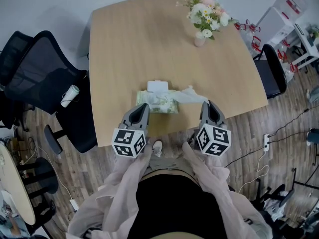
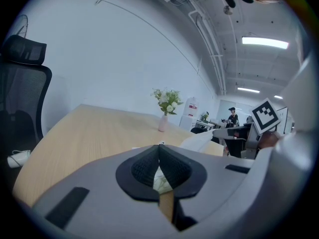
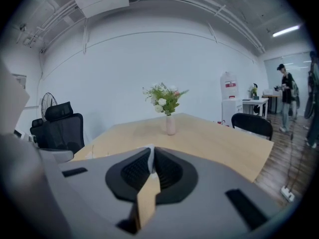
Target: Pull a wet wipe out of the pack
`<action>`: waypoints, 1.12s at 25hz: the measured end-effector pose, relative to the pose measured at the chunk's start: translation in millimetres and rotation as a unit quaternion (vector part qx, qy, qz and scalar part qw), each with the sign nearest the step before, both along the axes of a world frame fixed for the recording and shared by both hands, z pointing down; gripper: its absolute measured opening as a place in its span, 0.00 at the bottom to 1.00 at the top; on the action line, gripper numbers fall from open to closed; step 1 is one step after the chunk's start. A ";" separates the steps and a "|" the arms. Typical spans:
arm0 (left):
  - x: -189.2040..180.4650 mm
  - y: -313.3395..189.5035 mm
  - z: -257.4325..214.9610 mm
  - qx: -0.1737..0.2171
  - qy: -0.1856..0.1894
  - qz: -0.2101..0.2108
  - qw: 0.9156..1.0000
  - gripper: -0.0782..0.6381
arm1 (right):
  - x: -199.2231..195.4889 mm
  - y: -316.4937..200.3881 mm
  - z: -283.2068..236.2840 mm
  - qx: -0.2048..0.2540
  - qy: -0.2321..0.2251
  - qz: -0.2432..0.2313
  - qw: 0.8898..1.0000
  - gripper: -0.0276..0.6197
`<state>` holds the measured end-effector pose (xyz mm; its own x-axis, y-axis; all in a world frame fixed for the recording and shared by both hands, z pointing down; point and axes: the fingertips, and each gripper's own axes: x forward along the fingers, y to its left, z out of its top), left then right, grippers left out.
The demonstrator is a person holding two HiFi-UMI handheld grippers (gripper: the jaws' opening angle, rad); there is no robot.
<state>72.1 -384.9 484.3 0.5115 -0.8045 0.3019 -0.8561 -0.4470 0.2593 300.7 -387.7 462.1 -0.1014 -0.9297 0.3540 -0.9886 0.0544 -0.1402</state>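
Observation:
A green-and-white wet wipe pack (image 1: 160,102) lies near the table's front edge, its white lid (image 1: 157,86) flipped open toward the far side. My left gripper (image 1: 143,106) is at the pack's left end, and in the left gripper view its jaws (image 2: 159,148) are shut with the pack's printed film (image 2: 160,179) between the pads. A white wipe (image 1: 188,94) stretches from the pack's top out to the right. My right gripper (image 1: 206,104) is shut on the wipe's far end; a thin white strip (image 3: 151,159) shows between its pads.
A vase of flowers (image 1: 204,15) stands at the far right of the wooden table (image 1: 134,44). Black office chairs sit to the left (image 1: 45,78) and right (image 1: 271,71). Cables and a power strip (image 1: 266,142) lie on the floor. A person (image 3: 286,96) stands far off.

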 end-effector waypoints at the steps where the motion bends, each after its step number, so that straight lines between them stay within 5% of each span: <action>1: 0.2 0.0 0.2 0.000 0.000 0.000 1.000 0.12 | 2.1 -0.1 -0.4 0.002 0.002 0.004 1.000 0.07; 17: 5.5 3.3 6.0 -0.009 -0.005 0.011 1.000 0.12 | 29.9 6.3 4.6 0.006 0.014 0.062 0.998 0.07; 28: 1.9 4.0 8.2 -0.011 -0.005 0.010 1.000 0.12 | 14.6 6.2 15.9 -0.009 0.007 0.037 0.999 0.06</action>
<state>74.0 -380.9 492.5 0.5241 -0.7874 0.3244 -0.8498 -0.4585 0.2601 315.3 -381.5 477.9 -0.0275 -0.9279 0.3719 -0.9917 -0.0216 -0.1271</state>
